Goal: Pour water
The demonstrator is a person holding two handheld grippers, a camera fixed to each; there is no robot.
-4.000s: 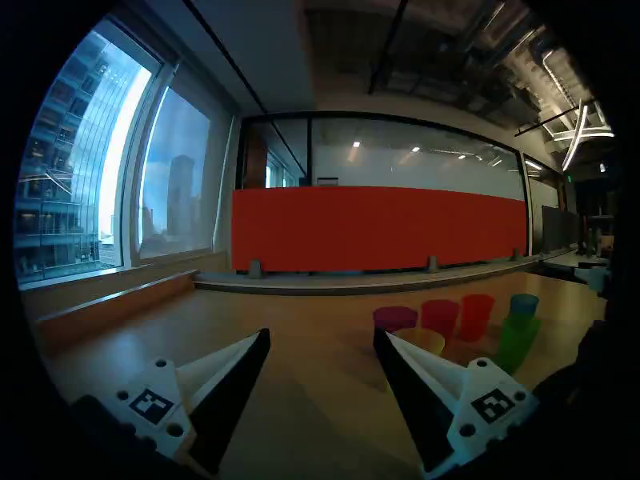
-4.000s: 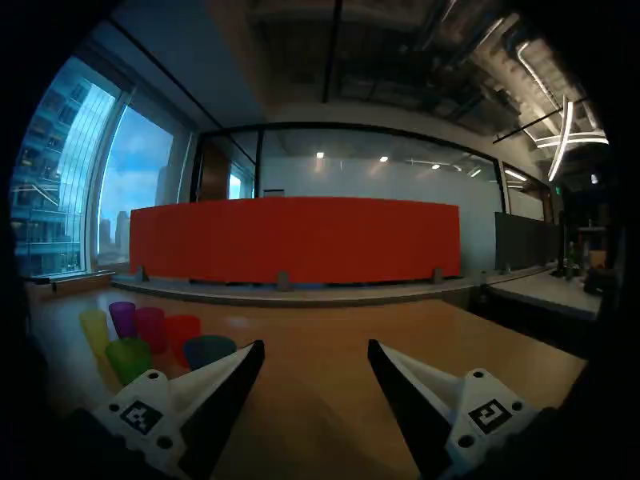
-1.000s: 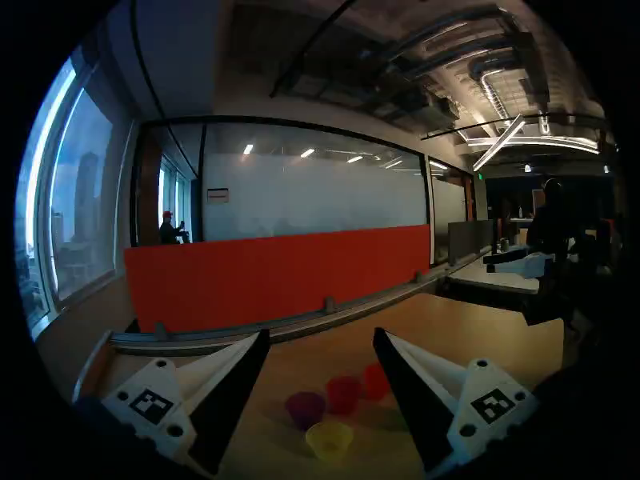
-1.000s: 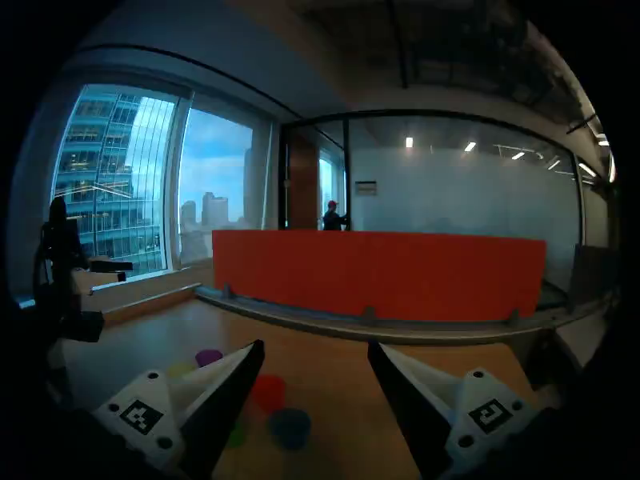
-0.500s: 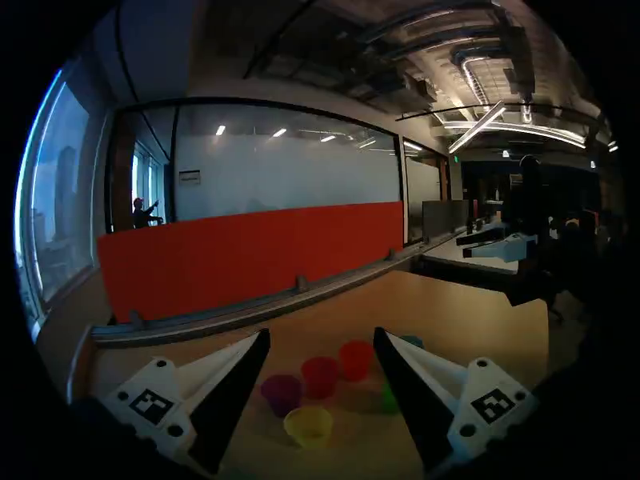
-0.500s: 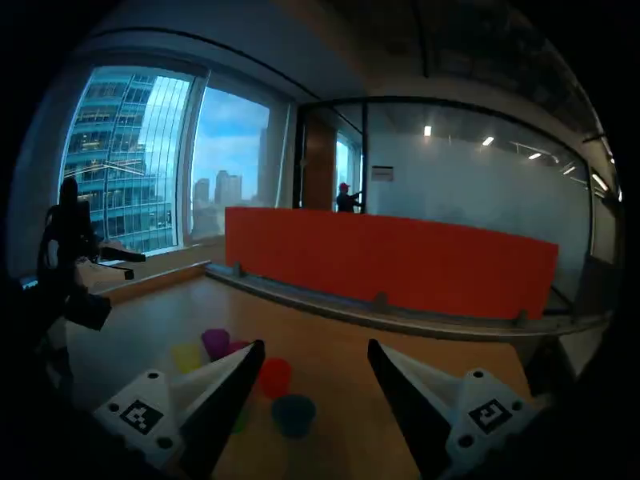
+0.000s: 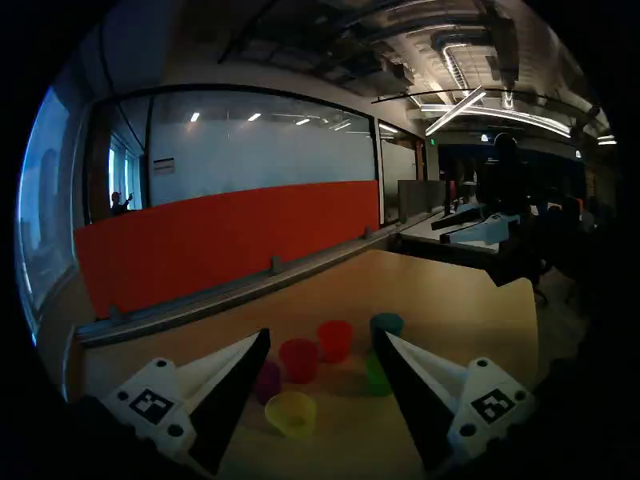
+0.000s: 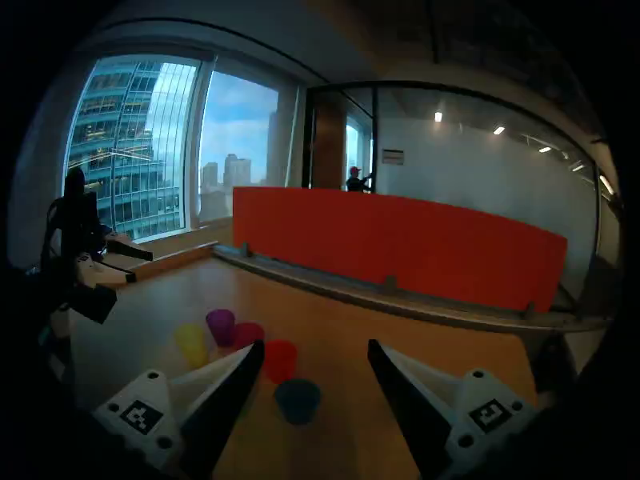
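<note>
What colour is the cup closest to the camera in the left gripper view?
Yellow. The cup shows best in the left gripper view.

Wooden surface [image 7: 448,296], pale brown, bounded at its far edge by a grey rail [image 7: 240,290], from which an orange partition [image 7: 224,232] rises upright. Behind the partition stands a frosted glass wall [image 7: 264,152] reflecting small ceiling lamps, with a distant person [image 8: 354,179], too small to detail, near its end; exposed ducts and a bright strip light [image 7: 456,108] run overhead. Tall windows [image 8: 136,144] at the side of the room look out on high-rise towers [image 8: 100,160] under a blue, partly clouded sky.
</note>
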